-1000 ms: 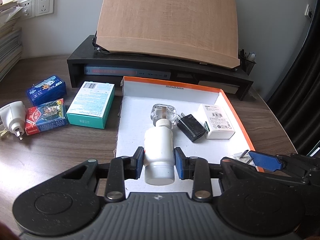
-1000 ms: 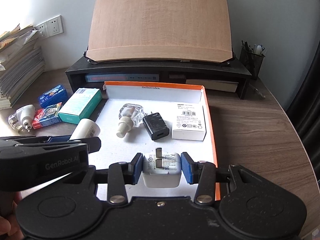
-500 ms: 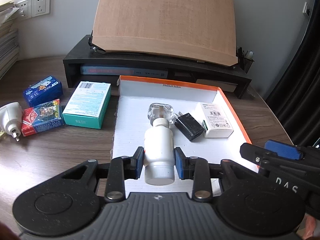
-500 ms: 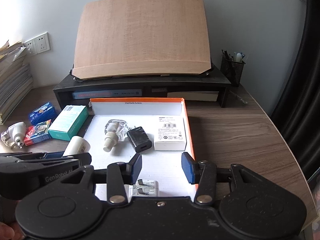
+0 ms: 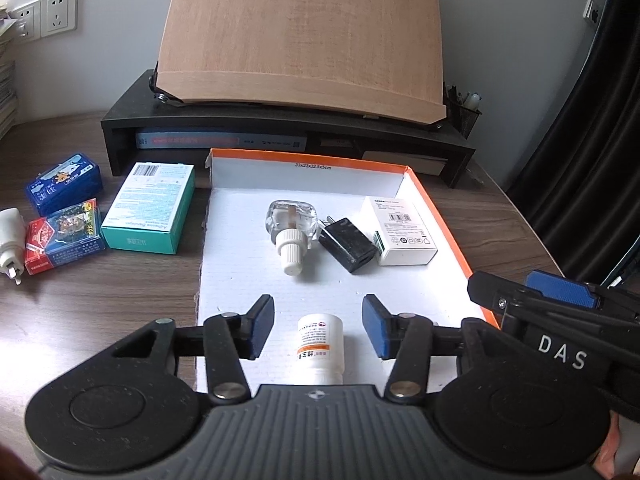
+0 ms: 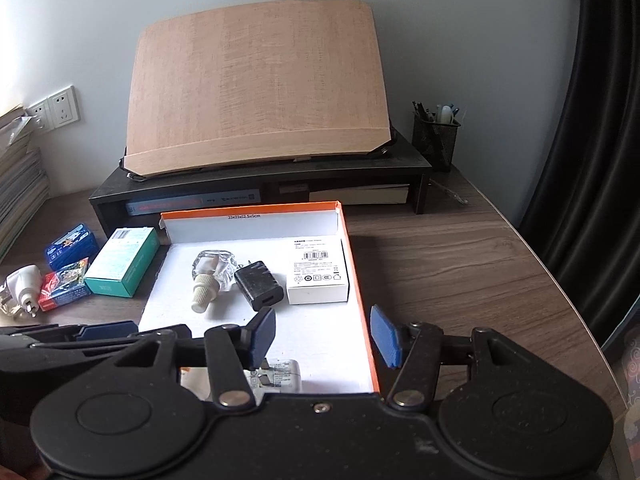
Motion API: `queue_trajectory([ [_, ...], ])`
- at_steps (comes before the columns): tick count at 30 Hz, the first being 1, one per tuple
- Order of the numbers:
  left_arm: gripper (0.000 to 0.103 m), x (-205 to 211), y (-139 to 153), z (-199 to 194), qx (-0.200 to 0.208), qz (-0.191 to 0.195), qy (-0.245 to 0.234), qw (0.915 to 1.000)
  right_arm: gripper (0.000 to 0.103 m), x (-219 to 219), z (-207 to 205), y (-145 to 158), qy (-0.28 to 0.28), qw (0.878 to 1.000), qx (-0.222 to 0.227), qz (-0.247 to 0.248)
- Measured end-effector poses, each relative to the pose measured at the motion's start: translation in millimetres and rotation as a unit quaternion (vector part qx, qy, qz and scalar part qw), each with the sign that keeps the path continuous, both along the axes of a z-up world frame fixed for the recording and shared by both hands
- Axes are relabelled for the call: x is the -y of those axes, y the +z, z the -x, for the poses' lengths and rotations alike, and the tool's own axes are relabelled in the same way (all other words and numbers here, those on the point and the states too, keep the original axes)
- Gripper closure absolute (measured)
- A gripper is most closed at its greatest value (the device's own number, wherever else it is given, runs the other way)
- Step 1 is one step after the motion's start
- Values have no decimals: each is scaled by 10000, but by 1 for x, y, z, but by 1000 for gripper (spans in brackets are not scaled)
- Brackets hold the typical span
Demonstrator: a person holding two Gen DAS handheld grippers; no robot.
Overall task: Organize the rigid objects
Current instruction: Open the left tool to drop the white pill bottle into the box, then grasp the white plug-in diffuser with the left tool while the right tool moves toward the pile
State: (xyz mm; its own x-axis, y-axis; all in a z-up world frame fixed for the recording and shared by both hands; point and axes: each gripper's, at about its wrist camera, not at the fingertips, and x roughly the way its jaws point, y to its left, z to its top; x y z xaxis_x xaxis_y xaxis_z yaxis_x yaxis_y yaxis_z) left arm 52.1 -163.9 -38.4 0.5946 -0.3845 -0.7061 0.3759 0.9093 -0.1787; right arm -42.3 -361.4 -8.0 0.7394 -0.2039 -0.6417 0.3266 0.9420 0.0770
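Note:
An orange-edged white tray [image 5: 448, 236] [image 6: 356, 280] lies on the desk. In it lie a clear bottle [image 5: 290, 226] [image 6: 210, 270], a black charger [image 5: 348, 244] [image 6: 258, 284] and a white box [image 5: 400, 230] [image 6: 318, 270]. My left gripper [image 5: 318, 330] is open above a white pill bottle [image 5: 320, 346] lying at the tray's near end. My right gripper [image 6: 324, 334] is open over the tray's right rim, with a white charger [image 6: 276, 374] lying below and left of it.
Left of the tray lie a teal box [image 5: 148, 206] [image 6: 122, 266], a red card pack [image 5: 62, 236], a blue card pack [image 5: 62, 184] and a white plug [image 5: 10, 240]. A black shelf riser [image 5: 280, 128] with a wooden board stands behind. A pen cup [image 6: 436, 136] stands at the back right.
My left gripper opened and let go of the white pill bottle, which now lies in the tray. My right gripper released the white charger into the tray and pulled back and up.

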Motion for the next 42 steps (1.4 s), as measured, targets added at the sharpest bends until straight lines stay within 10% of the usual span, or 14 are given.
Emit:
queue_trajectory([
  [26, 7, -207, -1, -48, 204, -356, 1836, 9821, 32, -100, -23, -1, 300, 9984, -413, -236],
  [42, 0, -258, -28, -129, 475, -573, -163, 9971, 32, -140, -33, -23, -266, 9955, -888, -199],
])
